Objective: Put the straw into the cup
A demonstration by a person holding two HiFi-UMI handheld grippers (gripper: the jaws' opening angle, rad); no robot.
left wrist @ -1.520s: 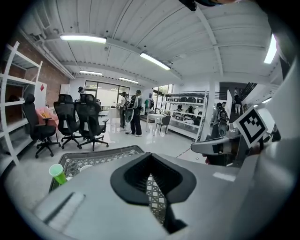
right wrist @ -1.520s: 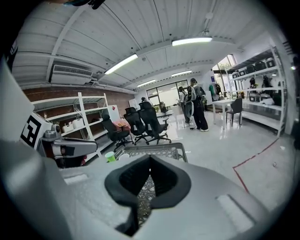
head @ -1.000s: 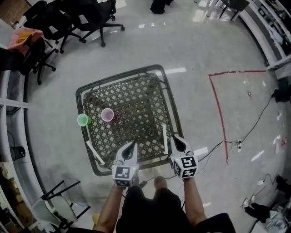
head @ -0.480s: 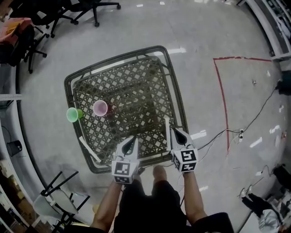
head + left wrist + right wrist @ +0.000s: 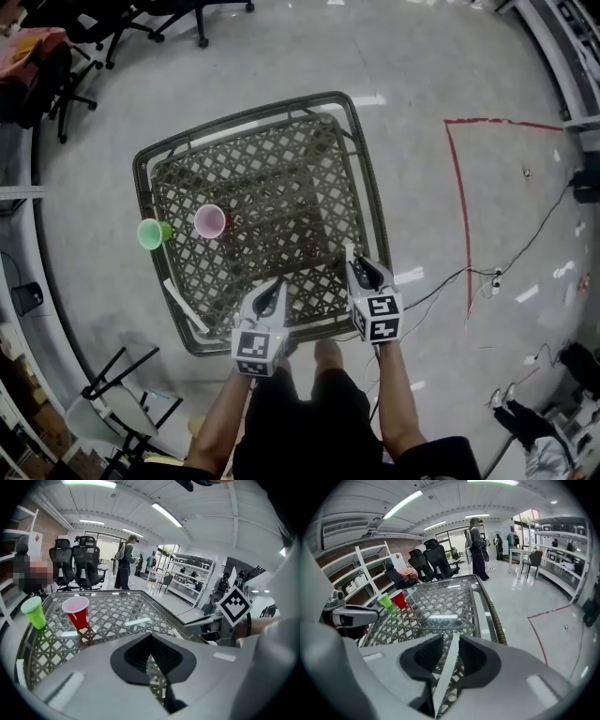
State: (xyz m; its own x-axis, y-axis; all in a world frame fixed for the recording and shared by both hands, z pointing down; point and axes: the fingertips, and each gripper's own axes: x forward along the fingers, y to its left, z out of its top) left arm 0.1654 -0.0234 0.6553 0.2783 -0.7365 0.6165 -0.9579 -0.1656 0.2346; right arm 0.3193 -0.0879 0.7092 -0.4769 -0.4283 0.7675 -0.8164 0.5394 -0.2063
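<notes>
A red cup [image 5: 208, 221] stands on the left part of the lattice table [image 5: 242, 113], and a green cup [image 5: 150, 233] stands beside it at the table's left rim. Both cups show in the left gripper view, red cup [image 5: 76, 612] and green cup [image 5: 33, 612]. My right gripper [image 5: 360, 270] is low over the table's front right corner. Its jaws are opening, with a white straw [image 5: 446, 667] lying loosely between them. My left gripper [image 5: 272, 291] is shut and empty near the front edge. A second white straw [image 5: 183, 305] lies at the front left rim.
Office chairs [image 5: 56, 66] stand beyond the table's far left corner. A red tape line [image 5: 461, 216] and cables [image 5: 525, 244] run over the floor to the right. A folded metal frame [image 5: 122, 384] lies at the lower left. A person [image 5: 477, 545] stands far behind the table.
Both grippers have come down toward the table's front edge. The right gripper's jaws, shut on the straw before, now stand apart around it.
</notes>
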